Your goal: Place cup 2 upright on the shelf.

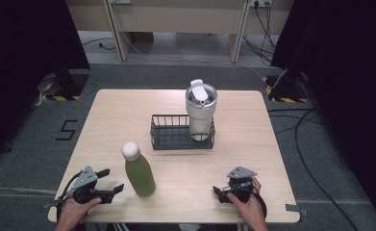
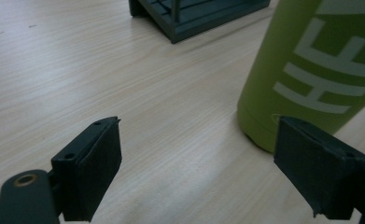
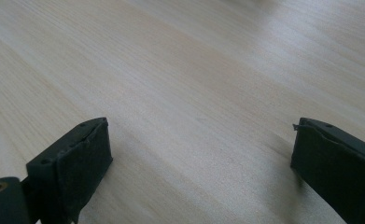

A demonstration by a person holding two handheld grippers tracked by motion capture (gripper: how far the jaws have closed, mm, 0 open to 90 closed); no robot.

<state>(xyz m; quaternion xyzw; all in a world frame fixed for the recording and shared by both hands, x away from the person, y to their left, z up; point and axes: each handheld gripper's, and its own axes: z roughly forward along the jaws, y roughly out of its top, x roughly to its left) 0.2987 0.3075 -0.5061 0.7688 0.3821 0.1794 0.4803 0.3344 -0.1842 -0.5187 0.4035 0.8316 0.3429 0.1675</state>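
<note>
High view: green bottle (image 1: 140, 172) stands upright, seemingly tilted slightly, white cap up.

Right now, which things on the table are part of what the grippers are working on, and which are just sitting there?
In play:
- green bottle, upright, white cap, just ahead of the left gripper, whose jaws stand open
- right gripper, open over bare table

Just standing by:
- dark wire basket
- steel tumbler, upright in the basket's right end
</note>
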